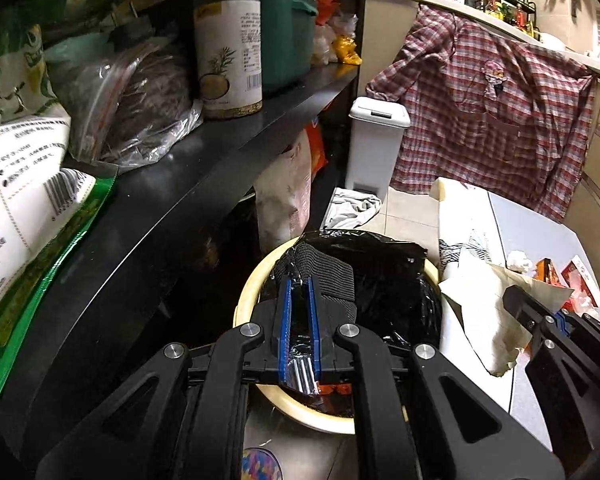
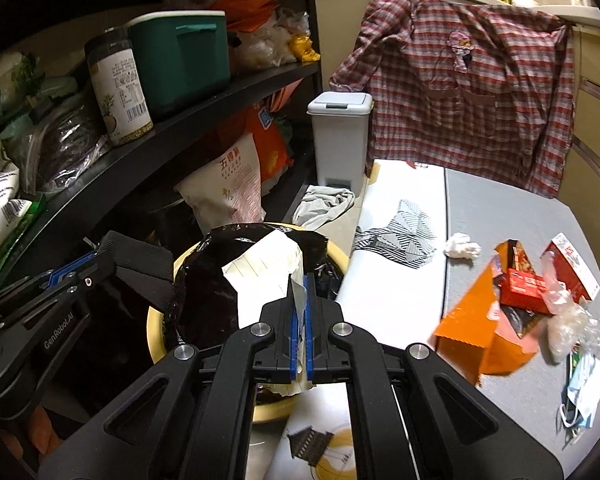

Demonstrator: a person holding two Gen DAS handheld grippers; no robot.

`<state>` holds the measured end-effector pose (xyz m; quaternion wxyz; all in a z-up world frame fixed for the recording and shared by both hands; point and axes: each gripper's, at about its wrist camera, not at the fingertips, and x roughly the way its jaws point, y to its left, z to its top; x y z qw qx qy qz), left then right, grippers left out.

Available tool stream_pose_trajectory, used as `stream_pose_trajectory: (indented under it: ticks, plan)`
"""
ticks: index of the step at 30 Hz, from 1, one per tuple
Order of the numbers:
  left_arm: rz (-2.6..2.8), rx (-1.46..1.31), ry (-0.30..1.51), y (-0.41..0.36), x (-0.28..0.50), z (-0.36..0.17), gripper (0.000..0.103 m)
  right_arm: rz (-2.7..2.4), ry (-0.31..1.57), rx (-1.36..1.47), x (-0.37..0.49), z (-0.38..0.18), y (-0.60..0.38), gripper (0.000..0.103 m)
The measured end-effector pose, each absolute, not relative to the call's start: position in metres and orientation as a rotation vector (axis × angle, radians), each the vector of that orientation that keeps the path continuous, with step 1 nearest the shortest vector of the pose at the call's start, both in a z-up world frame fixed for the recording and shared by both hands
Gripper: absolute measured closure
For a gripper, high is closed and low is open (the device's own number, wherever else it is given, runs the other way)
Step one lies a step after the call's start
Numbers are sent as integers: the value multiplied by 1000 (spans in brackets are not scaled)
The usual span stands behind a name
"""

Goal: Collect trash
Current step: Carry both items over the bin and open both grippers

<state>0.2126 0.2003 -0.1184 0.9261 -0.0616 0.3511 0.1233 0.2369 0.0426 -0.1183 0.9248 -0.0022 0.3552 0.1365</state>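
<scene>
Clamping white paper (image 2: 266,280) mid-frame over the bin (image 2: 158,332), right gripper (image 2: 299,280); left gripper (image 1: 299,280) pinching black liner (image 1: 384,268).

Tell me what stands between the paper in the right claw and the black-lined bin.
Nothing visible does. The right claw is shut on the paper, which already hangs over the black bag lining the yellow bin. The left claw pinches the bag's edge, off to the side.
</scene>
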Motion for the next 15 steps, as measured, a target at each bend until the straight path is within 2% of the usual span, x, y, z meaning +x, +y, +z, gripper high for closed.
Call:
stream_pose_trajectory:
  ticks: [10, 13, 14, 15]
  plan:
    - [247, -124, 742, 197, 229, -130, 95, 286, 778, -14, 255, -136, 59, 100]
    - [246, -134, 754, 199, 234, -133, 94, 300, 793, -4, 260, -140, 62, 96]
    - [247, -137, 759, 199, 236, -134, 90, 301, 797, 5, 261, -141, 62, 93]
    - [253, -138, 756, 200, 236, -134, 72, 304, 800, 19, 262, -141, 61, 89]
